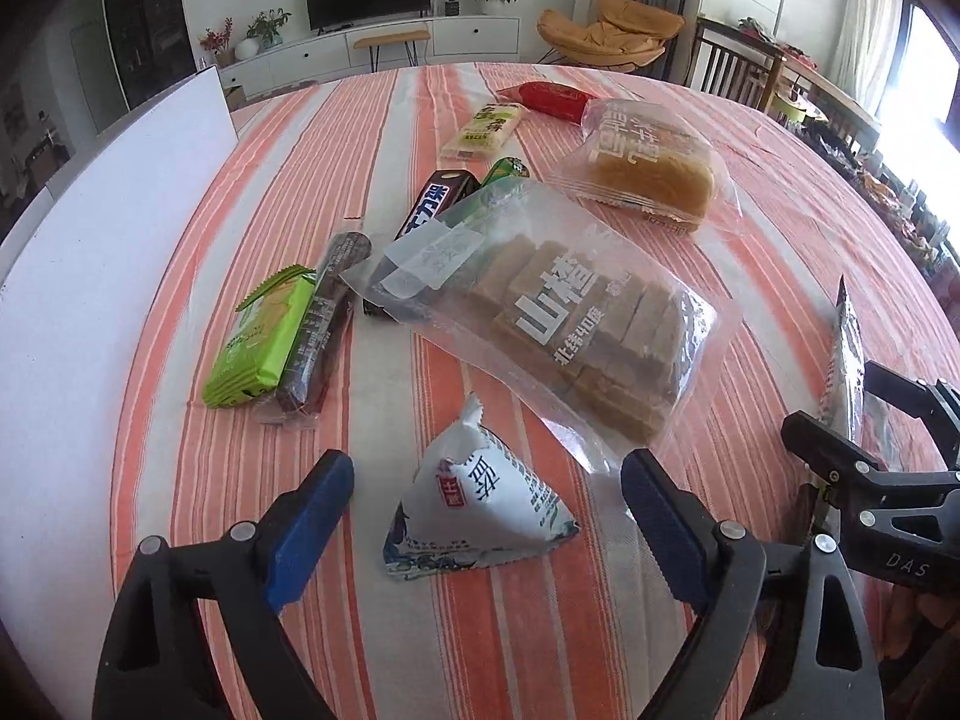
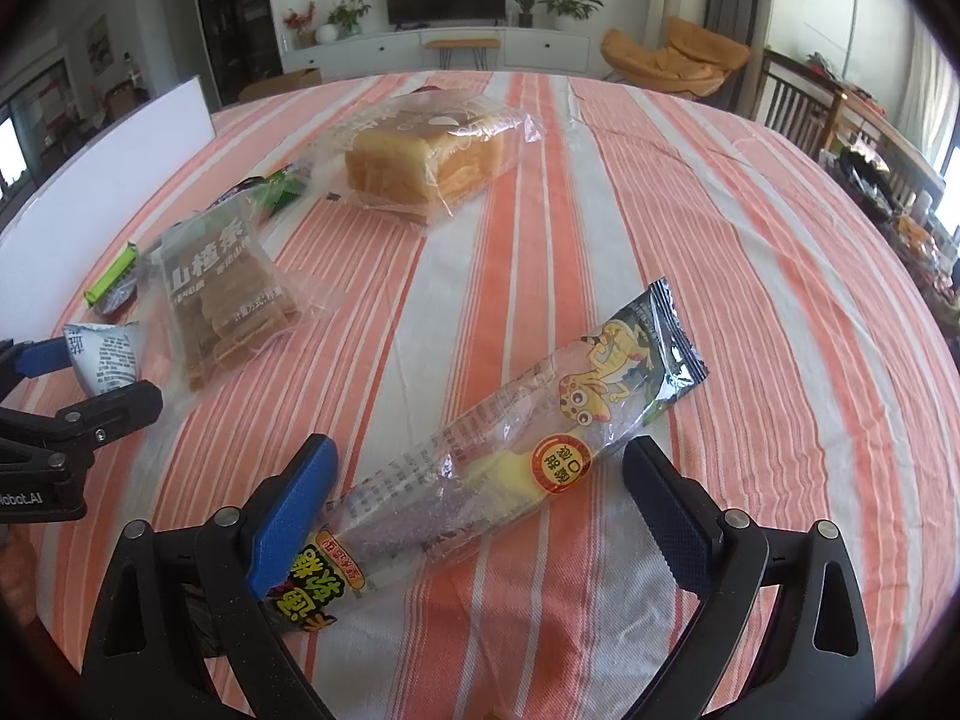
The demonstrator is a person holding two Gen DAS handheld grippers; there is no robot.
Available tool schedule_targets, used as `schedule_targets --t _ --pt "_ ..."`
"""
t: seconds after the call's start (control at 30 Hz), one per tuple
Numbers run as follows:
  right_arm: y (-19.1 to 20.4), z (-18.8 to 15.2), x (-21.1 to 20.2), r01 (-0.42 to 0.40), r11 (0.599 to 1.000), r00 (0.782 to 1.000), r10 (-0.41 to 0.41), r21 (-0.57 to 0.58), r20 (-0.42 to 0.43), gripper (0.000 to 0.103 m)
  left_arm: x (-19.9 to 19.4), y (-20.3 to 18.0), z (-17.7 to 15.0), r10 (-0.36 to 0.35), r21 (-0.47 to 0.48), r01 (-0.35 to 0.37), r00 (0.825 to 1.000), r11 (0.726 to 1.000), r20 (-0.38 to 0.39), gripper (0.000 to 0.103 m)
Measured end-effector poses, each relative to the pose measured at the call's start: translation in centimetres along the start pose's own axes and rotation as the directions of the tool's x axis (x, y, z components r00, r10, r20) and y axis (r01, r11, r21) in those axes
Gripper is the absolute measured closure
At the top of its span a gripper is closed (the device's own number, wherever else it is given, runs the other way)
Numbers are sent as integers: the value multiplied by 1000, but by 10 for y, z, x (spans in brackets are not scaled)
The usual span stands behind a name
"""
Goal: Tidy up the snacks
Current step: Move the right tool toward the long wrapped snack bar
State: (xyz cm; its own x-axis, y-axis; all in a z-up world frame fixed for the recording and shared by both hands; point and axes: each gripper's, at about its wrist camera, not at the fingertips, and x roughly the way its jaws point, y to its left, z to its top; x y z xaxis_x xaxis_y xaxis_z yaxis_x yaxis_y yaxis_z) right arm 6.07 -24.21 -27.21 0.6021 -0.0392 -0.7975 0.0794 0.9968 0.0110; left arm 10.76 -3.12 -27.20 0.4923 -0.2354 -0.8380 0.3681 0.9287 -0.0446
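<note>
My left gripper is open, its jaws on either side of a white pyramid snack pouch lying on the striped tablecloth. Beyond it lies a clear bag of brown hawthorn bars, a green wafer pack, a dark sausage stick and a bagged bread loaf. My right gripper is open around a long clear jelly stick packet with a cartoon print; the packet lies slantwise between the jaws. The pouch and the hawthorn bag show at left in the right wrist view.
A white board stands along the table's left side. A dark chocolate bar, a pale yellow pack and a red packet lie farther back. Chairs and cluttered shelves are at the right. The bread loaf sits mid-table.
</note>
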Motion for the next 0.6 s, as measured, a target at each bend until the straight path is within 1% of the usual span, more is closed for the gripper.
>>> schedule_targets --t 0.03,0.07,0.1,0.17,0.23,0.3,0.33,0.37,0.4,0.47,0.5,0.53,0.6 --pt "0 0 0 0 1000 1000 0 0 0 5 -3 0 -3 6 6 -6 1000 1000 18 29" --pt "0 0 0 0 1000 1000 0 0 0 5 -6 1 -7 27 19 -27 999 999 30 45" --pt "0 0 0 1 1000 1000 -1 0 0 5 -10 2 -10 29 32 -30 999 999 41 48" --pt "0 0 0 0 1000 1000 0 0 0 5 -13 9 -14 17 23 -18 999 1000 31 49" --pt "0 0 0 -6 1000 1000 6 -1 0 5 -18 15 -20 20 24 -21 999 999 28 49" --pt "-5 1 -2 -45 999 999 44 10 9 5 -24 21 -29 23 20 -23 999 1000 35 49" --pt "-13 1 -5 -95 994 995 94 46 26 6 -26 25 -32 24 17 -25 999 1000 40 49" --pt "-23 2 -8 -147 983 989 143 106 46 7 -28 30 -35 25 11 -26 999 1000 44 48" --pt "-36 4 -10 -193 964 981 184 185 62 7 -30 35 -39 22 4 -22 999 1000 47 47" --pt "-62 8 -15 -241 908 970 228 343 79 7 -32 44 -41 16 -9 -15 999 1000 48 38" --pt "-71 10 -18 -245 885 969 234 396 77 7 -33 48 -42 18 -22 -17 999 1000 48 35" --pt "-76 13 -20 -230 874 972 232 428 48 7 -34 52 -42 17 -34 -15 999 999 51 30" --pt "-75 17 -19 -193 873 969 242 448 -53 7 -35 56 -41 -4 -47 6 998 999 58 28"
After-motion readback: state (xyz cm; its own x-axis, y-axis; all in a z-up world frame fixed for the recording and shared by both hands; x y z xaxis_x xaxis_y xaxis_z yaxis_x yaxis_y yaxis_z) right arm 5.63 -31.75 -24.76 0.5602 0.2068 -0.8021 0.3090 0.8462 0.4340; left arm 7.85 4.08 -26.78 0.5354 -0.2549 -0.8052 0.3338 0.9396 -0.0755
